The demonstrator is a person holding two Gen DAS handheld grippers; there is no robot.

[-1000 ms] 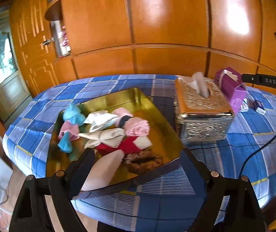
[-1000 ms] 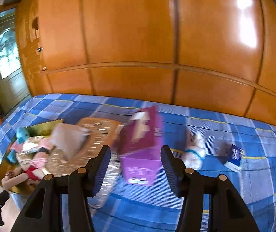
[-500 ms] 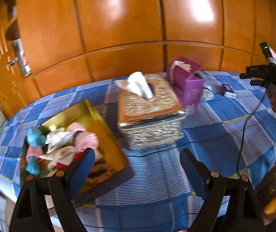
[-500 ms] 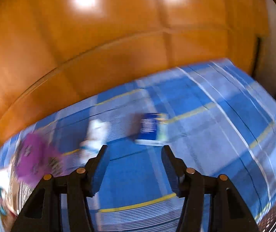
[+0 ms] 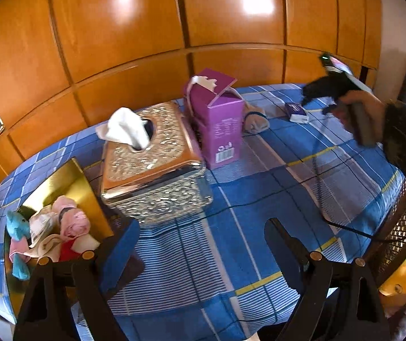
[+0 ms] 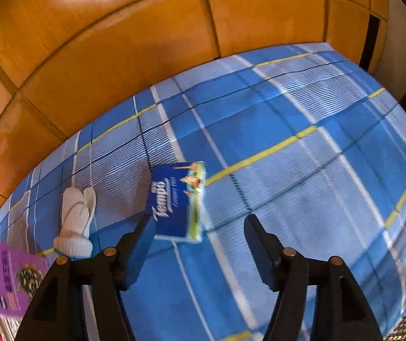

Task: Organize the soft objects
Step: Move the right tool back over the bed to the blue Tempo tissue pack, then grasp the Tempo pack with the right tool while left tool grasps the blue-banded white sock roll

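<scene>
Gold tray (image 5: 60, 176), at 9 o'clock: heaped soft toys (image 5: 57, 233). Silver tissue box (image 5: 151, 170), centre. Purple carton (image 5: 220, 125), 12 o'clock; barcode showed, print unreadable. White sock (image 6: 74, 221) lay beside it. Blue packet (image 6: 174, 199) read "Tempo". Left gripper (image 5: 203, 244): jaws wide, empty. Right gripper (image 6: 200, 244): jaws opening, nothing between.

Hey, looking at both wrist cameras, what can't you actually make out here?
- Left wrist view: the soft toys in the gold tray are partly hidden by the left gripper.
- Left wrist view: the right gripper is motion-blurred; jaws unreadable there.
- Left wrist view: the small plush sits partly behind the purple box.
- Right wrist view: the purple box is cut by the left edge; the tissue pack's small print is blurred.
</scene>
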